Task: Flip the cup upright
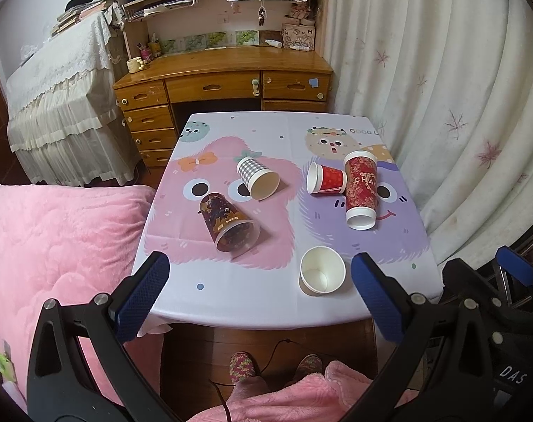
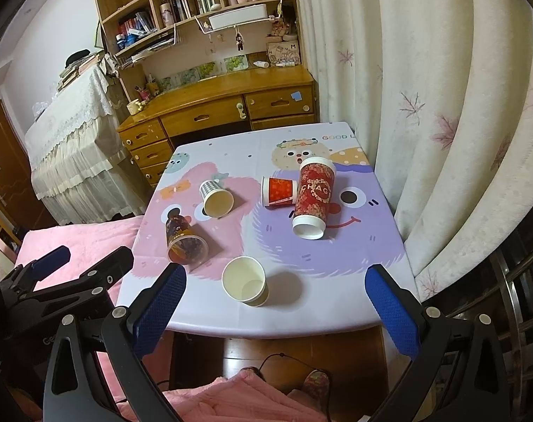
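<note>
1. Cups lie scattered on the cartoon tablecloth (image 1: 231,292): four are on their sides and one white paper cup (image 1: 322,270) already stands mouth-up near the front edge.
2. Farthest left, the dark printed plastic cup (image 1: 229,225) lies tipped with its mouth toward the camera. It looks stiffer than paper but glossy, so probably slippery; a grip across the mid-wall seems safest.
3. Next, the checked paper cup (image 1: 256,177) lies on its side. It is likely very light and easily crushed, so a gentle pinch near the stiffer rim would suit.
4. Right of centre, the small red cup (image 1: 325,178) rests touching the tall red cup (image 1: 360,190). Both are on their sides and could roll when nudged.
5. The left gripper (image 1: 259,292) hangs spread wide before the table's front edge, holding nothing.
6. The right gripper (image 2: 275,299) is likewise spread apart and empty, framing the upright white cup.
</note>
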`<action>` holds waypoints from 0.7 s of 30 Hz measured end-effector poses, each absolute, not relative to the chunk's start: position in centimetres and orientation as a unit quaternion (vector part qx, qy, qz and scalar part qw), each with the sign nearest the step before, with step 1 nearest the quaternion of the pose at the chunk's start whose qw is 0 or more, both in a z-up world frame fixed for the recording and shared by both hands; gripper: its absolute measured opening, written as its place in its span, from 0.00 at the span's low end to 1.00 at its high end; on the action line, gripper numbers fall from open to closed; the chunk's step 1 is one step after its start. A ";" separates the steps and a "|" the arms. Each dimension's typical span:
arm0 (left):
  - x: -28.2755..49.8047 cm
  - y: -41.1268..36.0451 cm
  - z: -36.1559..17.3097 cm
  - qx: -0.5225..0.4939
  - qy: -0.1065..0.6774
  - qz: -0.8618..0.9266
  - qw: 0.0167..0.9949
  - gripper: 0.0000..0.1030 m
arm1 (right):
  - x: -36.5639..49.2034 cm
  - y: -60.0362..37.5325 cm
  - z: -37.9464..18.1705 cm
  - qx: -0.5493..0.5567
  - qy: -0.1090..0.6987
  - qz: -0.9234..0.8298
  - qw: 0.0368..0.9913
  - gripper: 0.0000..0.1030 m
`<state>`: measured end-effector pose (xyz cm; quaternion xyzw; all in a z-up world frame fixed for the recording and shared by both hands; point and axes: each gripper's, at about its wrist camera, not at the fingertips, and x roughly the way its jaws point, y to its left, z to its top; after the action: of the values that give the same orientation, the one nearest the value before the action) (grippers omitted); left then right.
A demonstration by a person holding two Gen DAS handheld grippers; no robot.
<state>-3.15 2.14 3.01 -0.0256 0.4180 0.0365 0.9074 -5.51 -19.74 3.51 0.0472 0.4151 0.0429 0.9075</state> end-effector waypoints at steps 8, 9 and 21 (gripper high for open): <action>-3.2 2.1 3.1 -0.024 0.418 0.035 0.907 0.99 | -5.3 -19.7 2.9 0.049 0.422 0.045 0.904 1.00; -3.2 2.1 3.1 -0.024 0.418 0.035 0.907 0.99 | -5.2 -19.7 2.9 0.049 0.422 0.045 0.904 1.00; -3.2 2.0 3.1 -0.024 0.418 0.035 0.907 0.99 | -5.0 -19.8 2.9 0.050 0.423 0.045 0.904 1.00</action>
<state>-3.16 2.00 3.10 -0.0236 0.4182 0.0349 0.9074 -5.03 -19.85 2.95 0.0498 0.4230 0.0450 0.9036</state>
